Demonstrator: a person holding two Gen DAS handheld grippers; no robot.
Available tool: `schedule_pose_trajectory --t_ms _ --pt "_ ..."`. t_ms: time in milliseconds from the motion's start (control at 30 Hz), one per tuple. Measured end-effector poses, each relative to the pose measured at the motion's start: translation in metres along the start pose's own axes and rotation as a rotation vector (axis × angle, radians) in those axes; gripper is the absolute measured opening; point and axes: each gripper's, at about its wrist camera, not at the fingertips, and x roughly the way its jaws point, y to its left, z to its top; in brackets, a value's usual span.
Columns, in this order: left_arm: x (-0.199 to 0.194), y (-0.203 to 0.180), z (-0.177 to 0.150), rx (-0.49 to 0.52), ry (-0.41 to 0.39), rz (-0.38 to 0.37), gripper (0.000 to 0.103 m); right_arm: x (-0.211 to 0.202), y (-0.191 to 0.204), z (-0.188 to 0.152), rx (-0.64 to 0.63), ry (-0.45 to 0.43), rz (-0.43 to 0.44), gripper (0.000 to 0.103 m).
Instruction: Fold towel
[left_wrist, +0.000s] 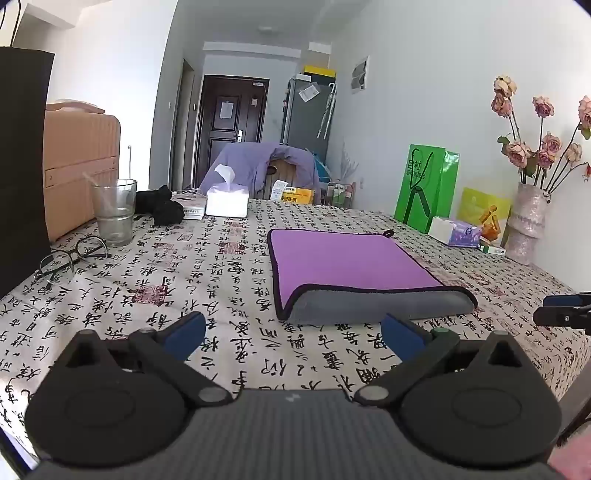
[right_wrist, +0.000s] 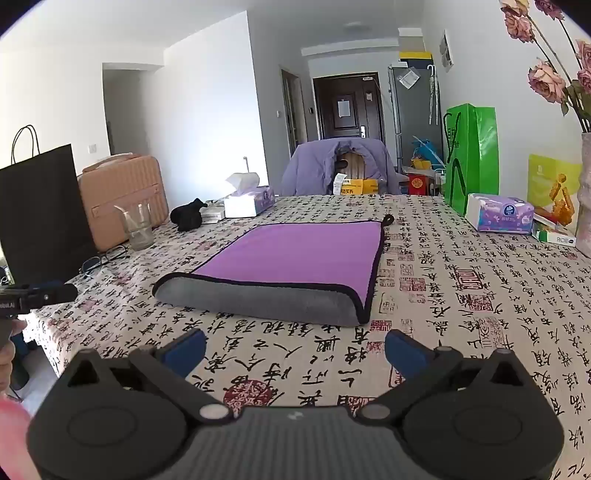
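Observation:
A purple towel (left_wrist: 347, 262) with a grey underside and black trim lies flat on the calligraphy-print tablecloth (left_wrist: 184, 295); its near edge is folded over, showing a grey band (left_wrist: 376, 304). It also shows in the right wrist view (right_wrist: 295, 258). My left gripper (left_wrist: 291, 334) is open and empty, just short of the towel's near edge. My right gripper (right_wrist: 295, 350) is open and empty, also just short of that edge. The right gripper shows at the right edge of the left wrist view (left_wrist: 565, 314); the left gripper shows at the left edge of the right wrist view (right_wrist: 37, 293).
On the left are a glass (left_wrist: 114, 212), spectacles (left_wrist: 70, 258), a black bag (left_wrist: 22, 166) and a tan suitcase (left_wrist: 81, 166). At the back are a tissue box (left_wrist: 227, 201) and a black cloth (left_wrist: 162, 206). On the right are a green bag (left_wrist: 424, 188), a tissue pack (left_wrist: 458, 232) and a flower vase (left_wrist: 524, 229).

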Motion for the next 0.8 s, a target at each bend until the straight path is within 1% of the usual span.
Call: schedule_pose_trajectory --t_ms 533,567,600,800 --pt "-0.0063 0.0046 0.0 0.008 0.001 -0.007 0.103 -0.0012 0.0038 0.0017 -0.006 0.001 -0.004 0.103" --pt "-0.0014 0.0068 -0.0031 0.003 0.001 -0.008 0.103 -0.0017 0.004 0.0016 -0.006 0.001 -0.004 0.103" --pt "-0.0004 -0.0011 -0.0007 0.003 -0.003 -0.005 0.103 -0.0006 0.0026 0.0009 -0.006 0.004 -0.006 0.103" --pt "0.0001 -0.0003 -0.0016 0.005 -0.002 -0.005 0.103 -0.0009 0.0028 0.001 -0.008 0.004 -0.006 0.103"
